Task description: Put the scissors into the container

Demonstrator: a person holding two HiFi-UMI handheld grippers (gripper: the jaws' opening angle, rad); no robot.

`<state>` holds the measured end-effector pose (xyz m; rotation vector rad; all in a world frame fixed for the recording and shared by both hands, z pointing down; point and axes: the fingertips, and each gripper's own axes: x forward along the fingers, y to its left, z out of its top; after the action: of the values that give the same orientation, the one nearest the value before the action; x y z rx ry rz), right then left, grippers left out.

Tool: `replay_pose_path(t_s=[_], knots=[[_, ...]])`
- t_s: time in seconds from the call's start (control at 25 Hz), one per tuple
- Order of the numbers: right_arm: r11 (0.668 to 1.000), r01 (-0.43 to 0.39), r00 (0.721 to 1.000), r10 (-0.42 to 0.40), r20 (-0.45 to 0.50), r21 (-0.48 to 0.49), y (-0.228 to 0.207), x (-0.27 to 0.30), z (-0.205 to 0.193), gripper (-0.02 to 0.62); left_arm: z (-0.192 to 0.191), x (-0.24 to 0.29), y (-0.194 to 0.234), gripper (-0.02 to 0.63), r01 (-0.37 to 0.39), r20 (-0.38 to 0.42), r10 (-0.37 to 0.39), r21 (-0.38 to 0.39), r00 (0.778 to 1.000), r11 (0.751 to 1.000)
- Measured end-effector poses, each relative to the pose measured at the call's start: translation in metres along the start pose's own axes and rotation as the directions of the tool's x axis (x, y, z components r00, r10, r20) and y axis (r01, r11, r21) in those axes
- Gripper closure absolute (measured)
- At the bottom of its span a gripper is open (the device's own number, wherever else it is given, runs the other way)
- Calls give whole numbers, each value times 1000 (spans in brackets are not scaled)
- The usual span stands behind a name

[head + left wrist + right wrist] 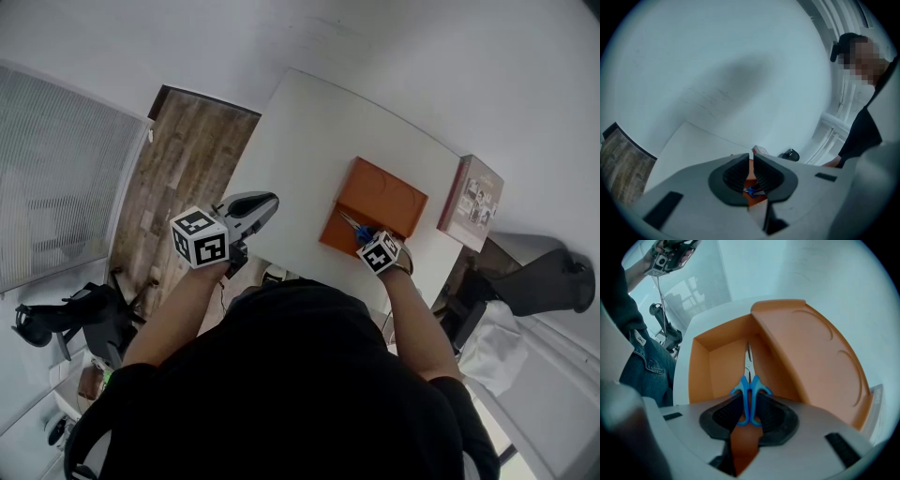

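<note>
Blue-handled scissors (pixel 750 397) are clamped by their handles in my right gripper (pixel 750 405), which is shut on them. Their blades point down into the open orange container (pixel 723 363), whose lid (pixel 811 345) leans open to the right. In the head view the right gripper (pixel 367 237) hangs over the container (pixel 380 197) near the table's front edge, with the scissors (pixel 358 231) just inside it. My left gripper (pixel 265 201) is held off to the left at the table's edge. In its own view the left gripper (pixel 751 162) is shut with nothing between its pads.
The white table (pixel 309 141) carries a book (pixel 472 202) at its right edge. Wood floor (pixel 183 159) lies to the left, with a dark chair base (pixel 89 314) below. Another person's dark shoe and leg (pixel 548 277) stand at the right.
</note>
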<state>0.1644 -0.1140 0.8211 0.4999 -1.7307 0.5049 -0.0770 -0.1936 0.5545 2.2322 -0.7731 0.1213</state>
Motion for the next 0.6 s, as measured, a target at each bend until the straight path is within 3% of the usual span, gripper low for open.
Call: replay_pose_path(t_s=[0.6], knots=[[999, 48, 999, -49, 16, 25, -3, -21, 5, 491, 6, -10, -5, 571, 30, 11, -30, 19, 999, 999]])
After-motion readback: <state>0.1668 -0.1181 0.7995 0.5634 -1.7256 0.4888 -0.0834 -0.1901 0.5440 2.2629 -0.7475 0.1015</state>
